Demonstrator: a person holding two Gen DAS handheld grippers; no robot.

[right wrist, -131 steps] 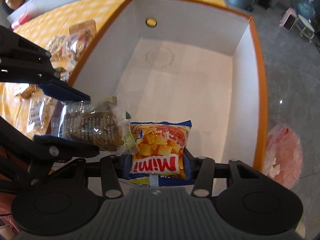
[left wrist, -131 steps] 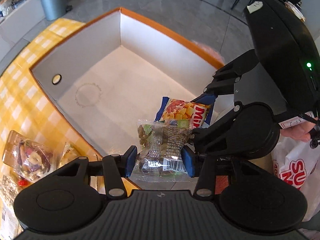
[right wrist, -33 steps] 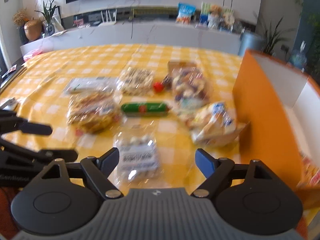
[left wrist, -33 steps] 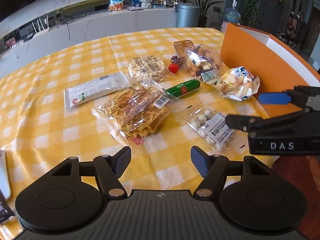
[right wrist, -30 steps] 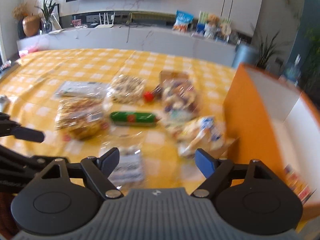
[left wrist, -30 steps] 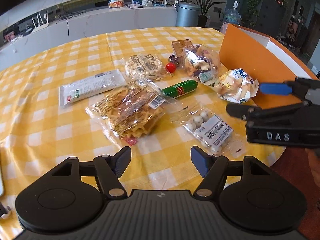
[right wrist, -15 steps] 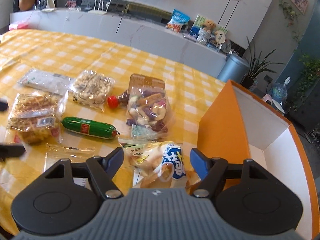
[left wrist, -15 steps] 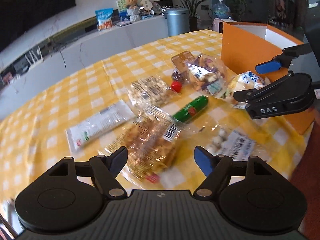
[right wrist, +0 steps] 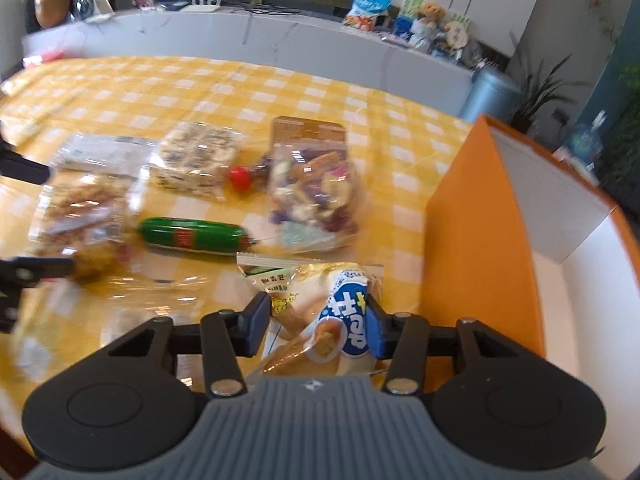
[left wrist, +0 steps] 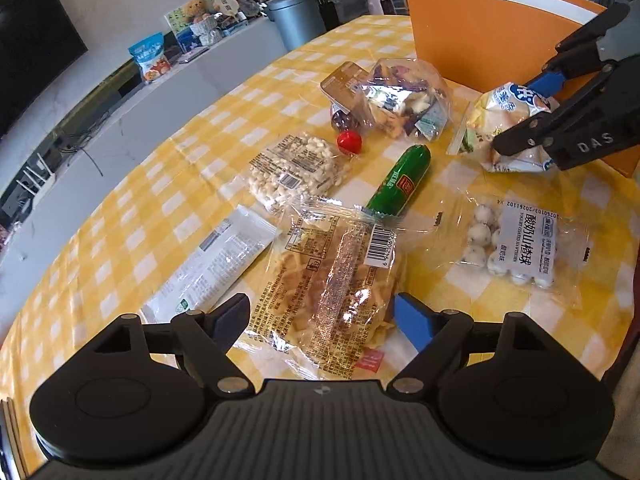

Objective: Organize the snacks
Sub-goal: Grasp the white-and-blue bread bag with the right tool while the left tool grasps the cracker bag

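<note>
Pickup step: right tool (right wrist: pixel 316 322) pinches, seemingly, the bun packet (right wrist: pixel 340 312) lying on the table (left wrist: pixel 120 208) beside the orange box (right wrist: pixel 480 240); left tool (left wrist: pixel 320 322), spread, straddles the biscuit packet (left wrist: pixel 328 288). Next: close, lift, carry both into the box.

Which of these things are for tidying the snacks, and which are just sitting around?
For the job:
- orange box
- bun packet
- waffle packet
- green sausage
- yogurt ball packet
- both hand-held grippers

Just around:
- bin
- teddy bear
- potted plant
</note>
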